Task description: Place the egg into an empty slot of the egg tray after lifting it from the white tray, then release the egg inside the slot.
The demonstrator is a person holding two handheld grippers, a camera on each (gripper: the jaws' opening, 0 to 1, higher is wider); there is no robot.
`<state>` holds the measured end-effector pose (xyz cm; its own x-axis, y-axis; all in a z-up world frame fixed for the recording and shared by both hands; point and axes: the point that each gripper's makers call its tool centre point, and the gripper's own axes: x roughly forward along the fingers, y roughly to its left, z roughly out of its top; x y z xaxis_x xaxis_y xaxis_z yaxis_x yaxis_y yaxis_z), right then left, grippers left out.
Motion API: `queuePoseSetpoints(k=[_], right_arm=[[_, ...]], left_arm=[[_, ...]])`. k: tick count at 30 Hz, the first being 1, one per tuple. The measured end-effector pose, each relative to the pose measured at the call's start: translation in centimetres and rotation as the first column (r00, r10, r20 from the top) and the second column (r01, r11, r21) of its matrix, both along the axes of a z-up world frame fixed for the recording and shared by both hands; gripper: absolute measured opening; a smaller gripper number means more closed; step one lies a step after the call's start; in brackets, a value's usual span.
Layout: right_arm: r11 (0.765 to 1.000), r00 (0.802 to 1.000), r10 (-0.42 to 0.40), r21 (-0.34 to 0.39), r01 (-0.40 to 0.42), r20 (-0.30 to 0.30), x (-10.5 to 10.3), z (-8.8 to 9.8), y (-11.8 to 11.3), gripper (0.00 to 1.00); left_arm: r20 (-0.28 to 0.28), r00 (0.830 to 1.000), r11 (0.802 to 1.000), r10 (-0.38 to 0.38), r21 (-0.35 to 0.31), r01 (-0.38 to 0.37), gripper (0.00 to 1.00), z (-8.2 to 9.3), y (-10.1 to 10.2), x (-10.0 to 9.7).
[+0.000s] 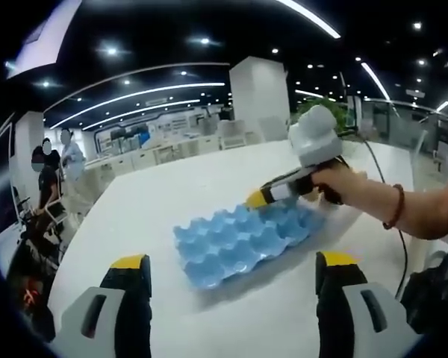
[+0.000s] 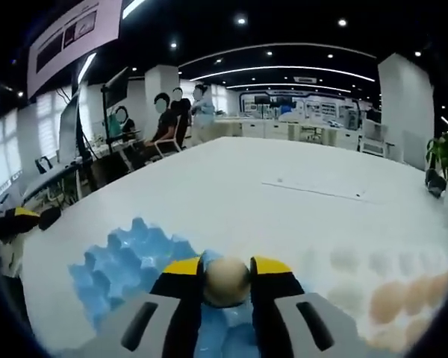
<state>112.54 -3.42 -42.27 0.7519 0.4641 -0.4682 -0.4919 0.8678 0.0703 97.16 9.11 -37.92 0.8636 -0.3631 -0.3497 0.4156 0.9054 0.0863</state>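
Right gripper (image 2: pixel 225 280) clenched on egg (image 2: pixel 226 281), over blue egg tray (image 2: pixel 108 268); white tray (image 2: pixel 381 298) at 4 o'clock. Left gripper (image 1: pixel 231 272) released. Egg light, brittle, slippery; pinch midsection gently.

The egg (image 2: pixel 226 281) is showing a matt beige shell, the blue egg tray (image 1: pixel 239 242) is looking like smooth moulded plastic, perhaps, and the white table (image 2: pixel 284 209) is giving off a soft sheen.
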Motion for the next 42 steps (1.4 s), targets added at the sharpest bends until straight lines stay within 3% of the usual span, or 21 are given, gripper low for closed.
queuePoseSetpoints(k=[19,21,23,27,30,37,42], right_arm=[[0.999,1.0,0.016,0.041,-0.017,0.005,-0.6,-0.2,-0.3,0.25],[0.997,0.999,0.016,0.071,-0.018,0.034,-0.6,0.5,-0.3,0.27],[0.994,0.997,0.003,0.105,-0.011,0.078,-0.5,1.7,-0.5,0.31],[0.995,0.995,0.008,0.099,-0.018,0.103,-0.5,2.1,-0.9,0.37],[0.992,0.994,0.006,0.123,-0.02,0.108,-0.5,2.3,-1.0,0.46],[0.996,0.993,0.007,0.086,-0.017,0.117,-0.6,1.8,-1.5,0.61],[0.996,0.994,0.016,0.084,-0.025,0.111,-0.7,1.7,-1.7,0.63]], left_arm=[[0.003,1.0,1.0,-0.01,-0.004,0.01,0.93,0.1,-0.5,0.0],[0.004,1.0,1.0,-0.011,-0.004,0.011,0.93,0.1,-0.5,0.0],[0.006,1.0,1.0,-0.015,-0.008,0.015,0.94,0.2,-0.6,0.0],[0.01,1.0,1.0,-0.015,-0.022,0.015,0.96,0.3,-0.7,0.1],[0.011,1.0,0.999,-0.014,-0.03,0.015,1.0,0.4,-0.9,0.1],[0.005,1.0,0.999,-0.016,-0.037,0.017,1.0,0.2,-0.9,0.0],[0.003,1.0,0.999,-0.015,-0.034,0.015,1.0,0.1,-0.9,0.0]])
